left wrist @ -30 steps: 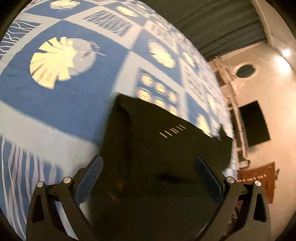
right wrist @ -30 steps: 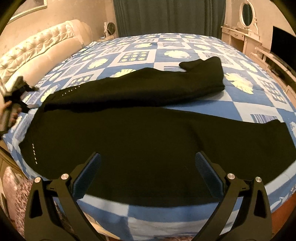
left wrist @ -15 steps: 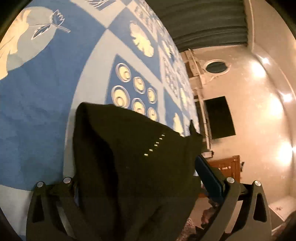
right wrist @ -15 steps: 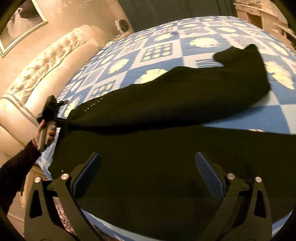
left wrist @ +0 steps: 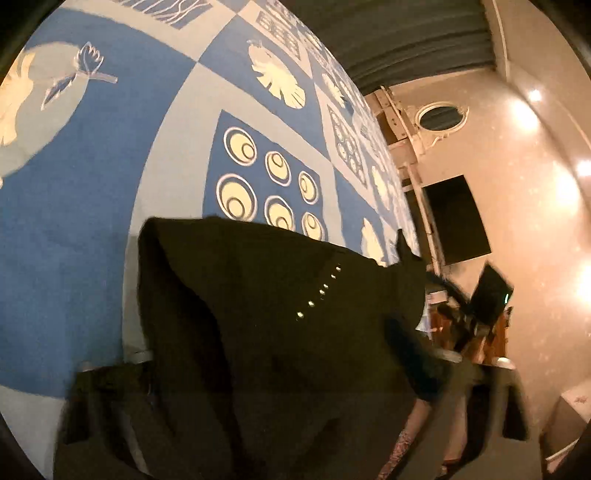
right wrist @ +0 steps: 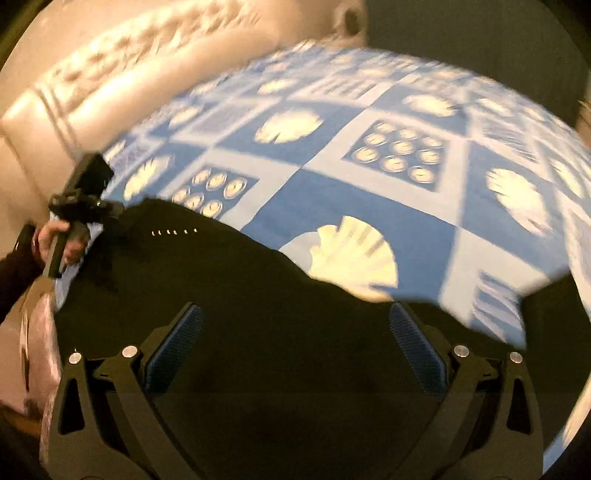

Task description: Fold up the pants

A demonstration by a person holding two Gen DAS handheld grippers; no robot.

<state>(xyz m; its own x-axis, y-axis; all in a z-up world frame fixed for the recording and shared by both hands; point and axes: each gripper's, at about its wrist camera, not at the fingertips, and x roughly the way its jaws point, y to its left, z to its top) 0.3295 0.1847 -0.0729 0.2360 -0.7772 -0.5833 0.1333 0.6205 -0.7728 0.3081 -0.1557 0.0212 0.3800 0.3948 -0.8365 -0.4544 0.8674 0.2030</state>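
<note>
Spreading across a bed with a blue-and-white patterned bedspread (right wrist: pixel 369 192), the black pants (right wrist: pixel 258 314) are seen most fully from the right wrist view, where the dark cloth fills the lower half of the frame and runs off toward the left edge of the bed. In that view the right hand-held gripper (right wrist: pixel 295 354) is shown with its two blue-padded fingers (right wrist: pixel 173 343) spread wide above the fabric, nothing being pinched between them; the frame is smeared by motion blur. Only in this view are the tufted cream headboard (right wrist: pixel 110 74) and the left hand (right wrist: pixel 55 240) in a dark sleeve made out, with the left hand-held gripper (right wrist: pixel 86 206) held at the end of the pants near a short row of pale studs (right wrist: pixel 173 232). From the left wrist view the same studs are seen close up, and a bunched fold of the pants (left wrist: pixel 277 332) is draped over the left hand-held gripper's fingers, whose jaws are closing with the cloth between them; whether the pads already press on it cannot be told, since the fingers are blurred and largely covered. Shown only here are a pale wall with an oval mirror (left wrist: pixel 441 118), a dark screen (left wrist: pixel 458 218) and grey curtains (left wrist: pixel 406 33) beyond the bed.
</note>
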